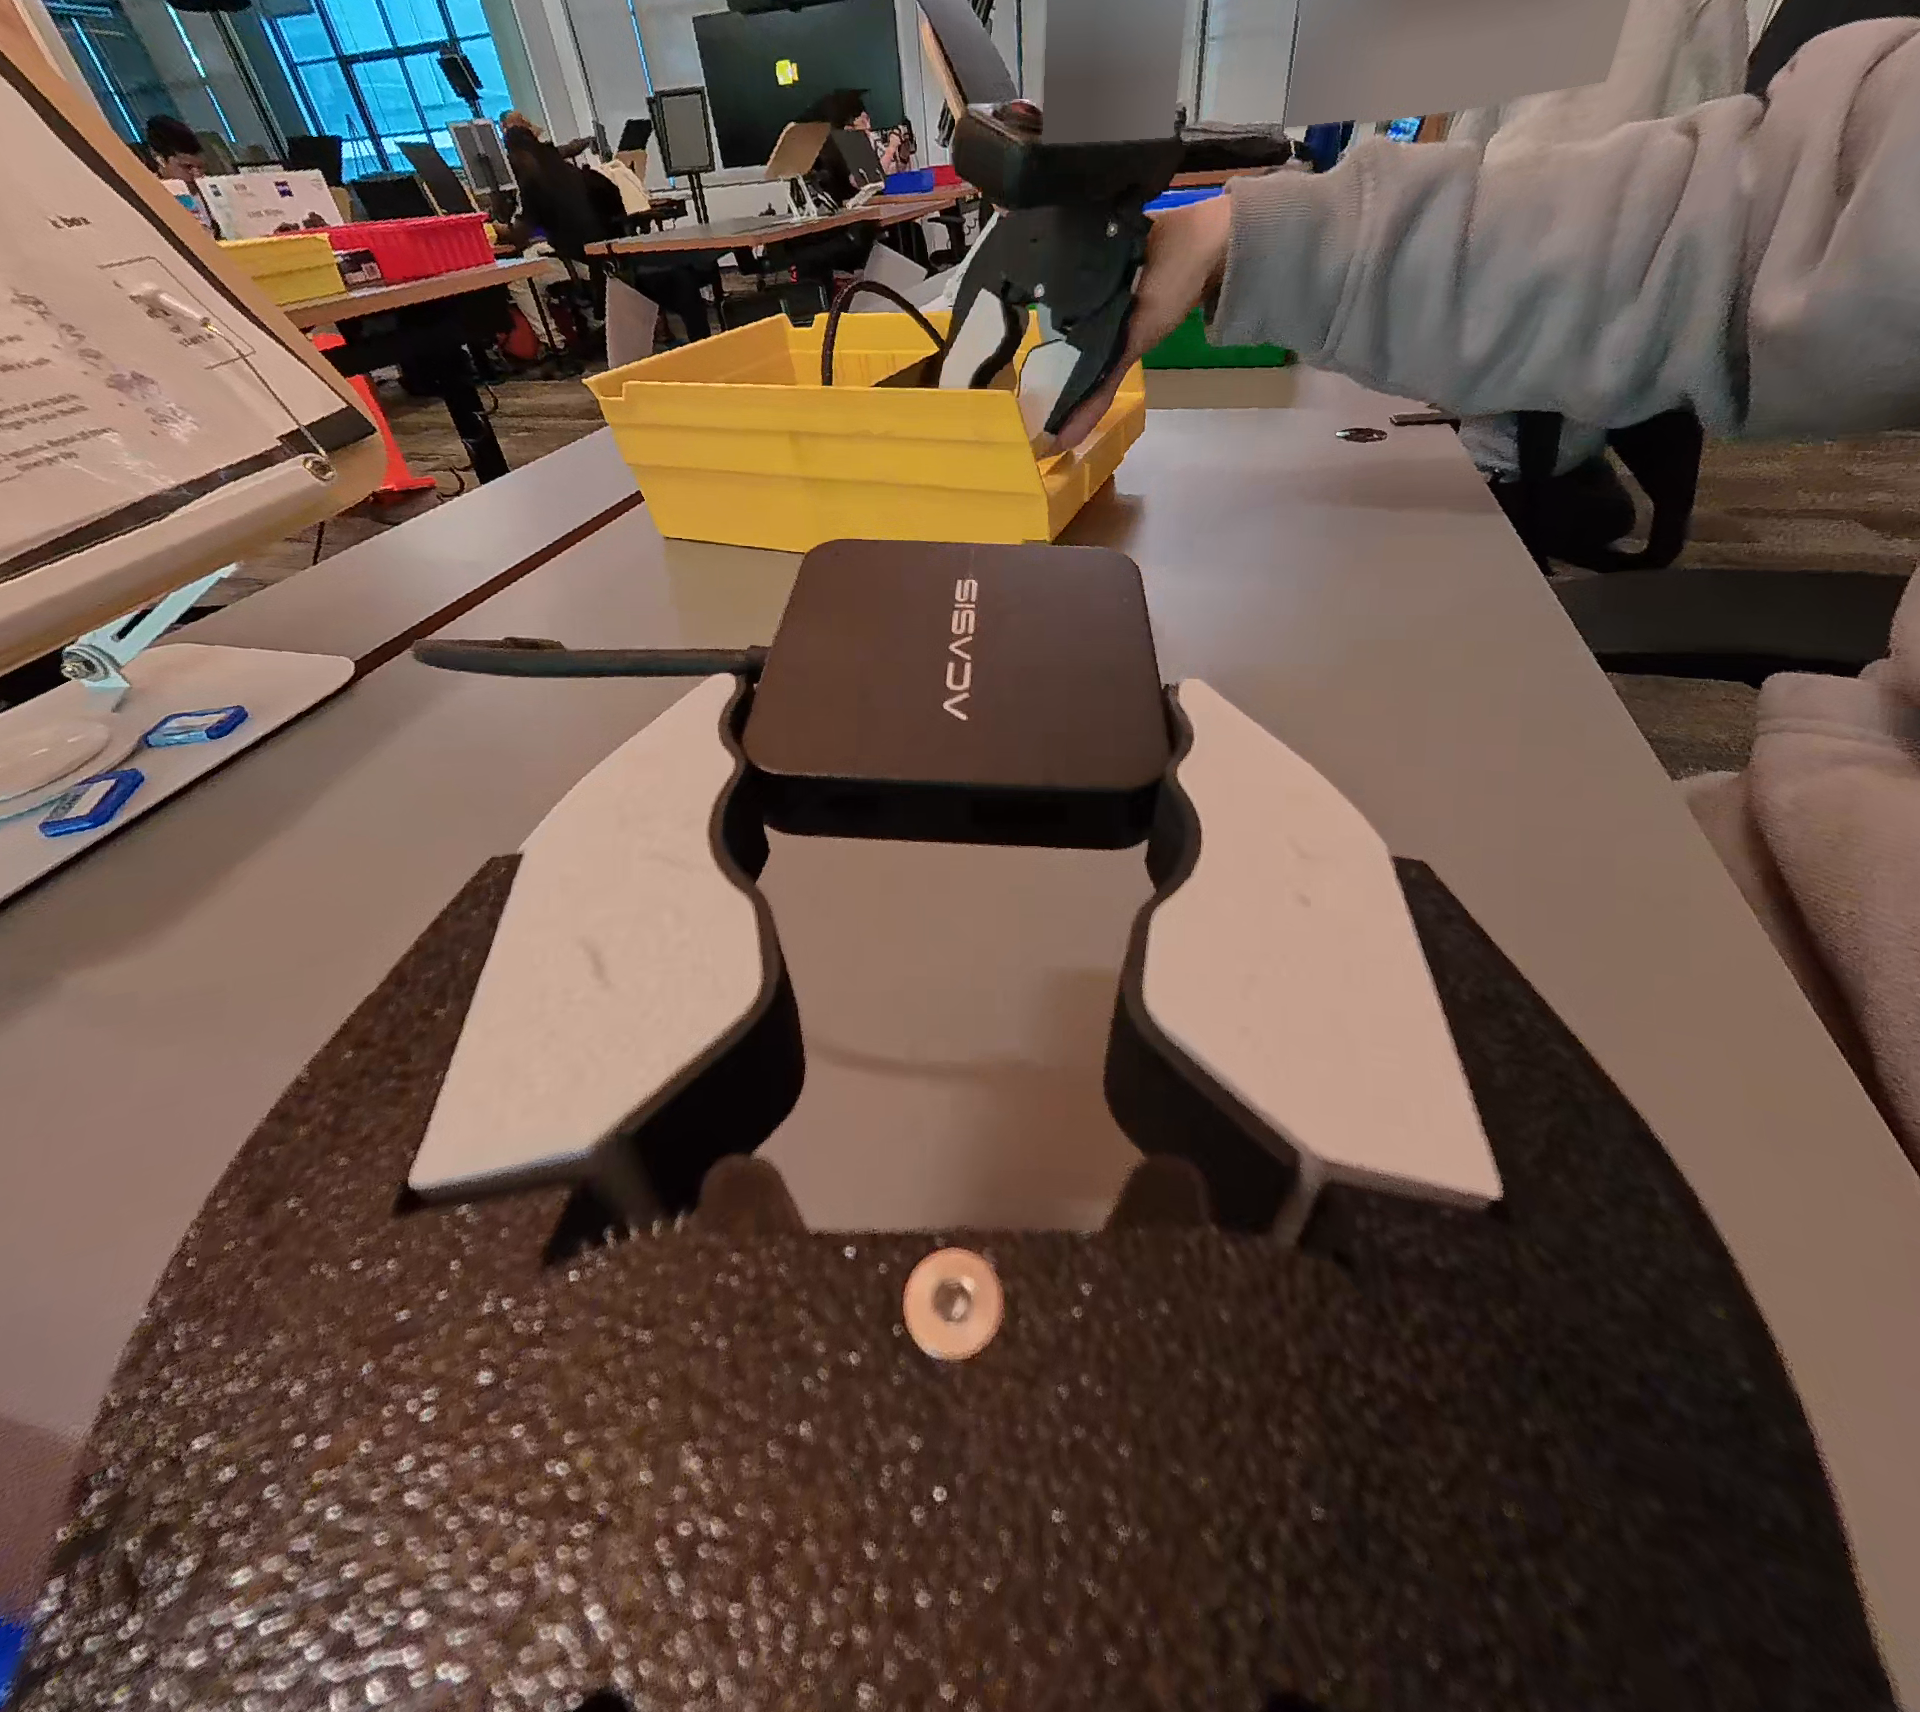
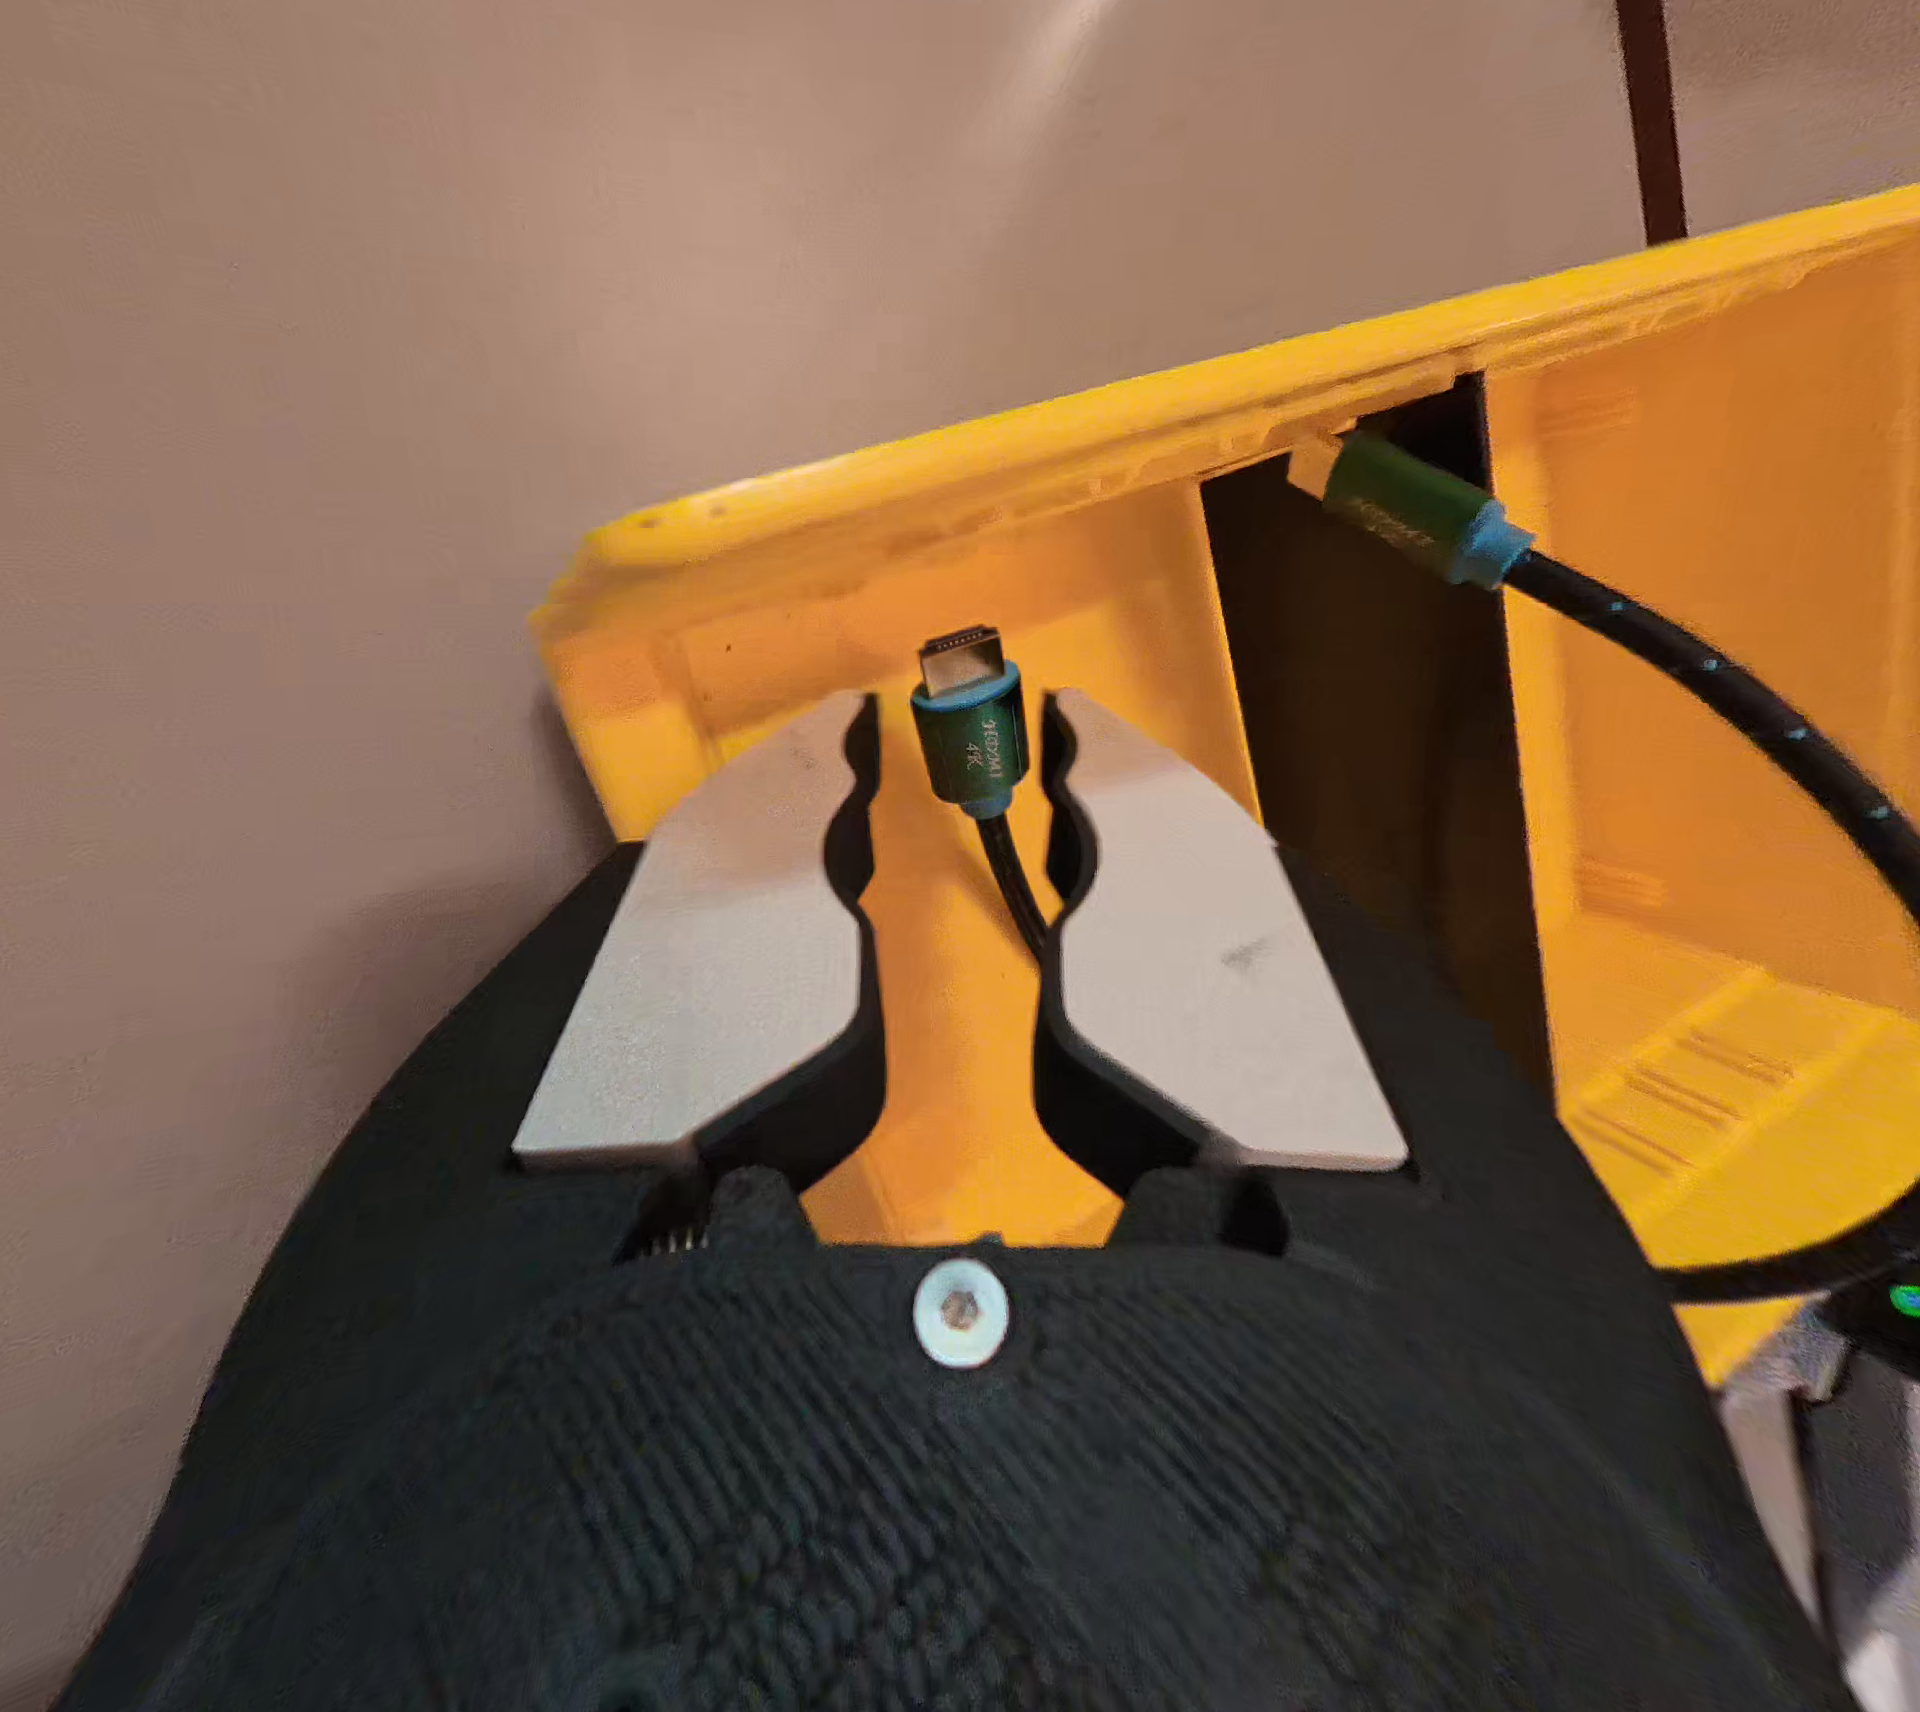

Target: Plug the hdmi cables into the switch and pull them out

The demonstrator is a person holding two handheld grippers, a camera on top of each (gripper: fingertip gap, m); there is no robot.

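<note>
The step in hand looks like the pick-up of the first cable, with nothing plugged in yet. The left gripper (image 1: 951, 769) has its 2 fingers closed against the sides of the black switch (image 1: 951, 675), which sits flat on the grey table (image 1: 1351, 623) with a dark lead running off to its left; the near face of the switch, where the ports appear to be, shows no plug in it. The right gripper (image 2: 961, 769) reaches into the yellow bin (image 2: 1039, 457) beyond the switch, its fingers apart around a green HDMI plug (image 2: 966, 753) whose metal tip points away from the camera; a gap shows on each side of the plug, so it is not gripped. A second green plug (image 2: 1403, 499) lies deeper in the bin by a black divider (image 2: 1340, 727), its braided cable curving out to the right. Next, the right fingers likely need to close squarely on the plug body, lift it clear of the bin wall, and bring the tip level with a port while the left gripper steadies the switch.
</note>
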